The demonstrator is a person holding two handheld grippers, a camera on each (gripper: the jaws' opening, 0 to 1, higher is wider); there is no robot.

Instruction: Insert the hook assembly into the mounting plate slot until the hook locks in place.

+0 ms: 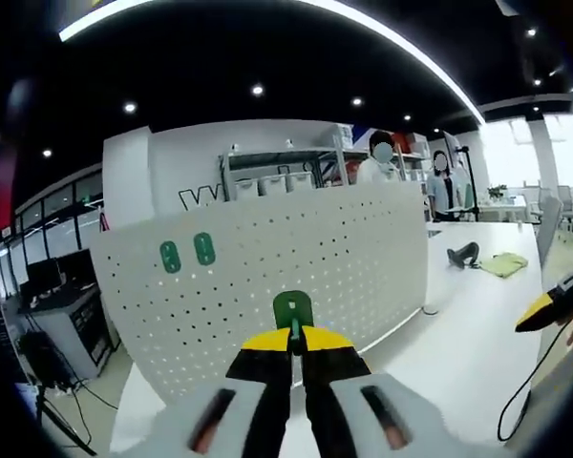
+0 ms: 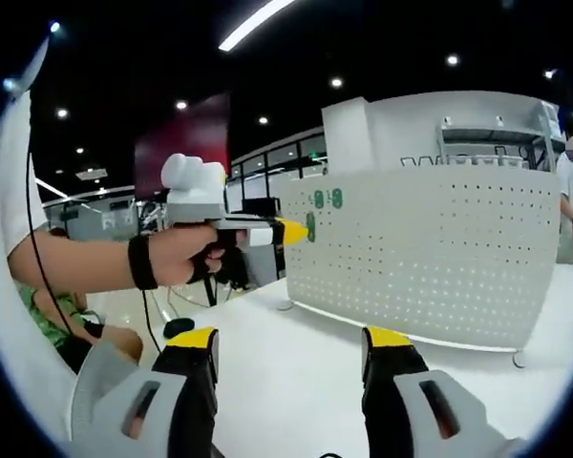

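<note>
1. The left gripper [image 1: 293,345] holds a small green hook [image 1: 292,310] with its jaws shut tight on it. In the left gripper view the hook sticks up just past the yellow jaw tips, low in the middle of the frame.
2. The step in hand looks like bringing the hook to the white board with holes [image 1: 363,258]. This board seems to be the mounting plate. It stands up on the white tabletop [image 1: 477,324] and fills the middle of the frame.
3. To do it well, the person should keep the hook flat to the board and line its back up with a hole or slot. Then a slow, straight push should work until it clicks. Tipping the hook could make it slip or miss.
4. Two more green hooks [image 1: 186,253] already sit on the board, at its upper left. The held hook is in front of the board's lower middle part. It is hard to tell if it touches the board.
5. In the right gripper view the hand [image 2: 186,256] holding the left gripper sits at middle left, with the hook at the board's left edge.
6. The right gripper [image 2: 291,358] has its jaws wide open and holds nothing. It hovers over the tabletop, well apart from the hook.
</note>
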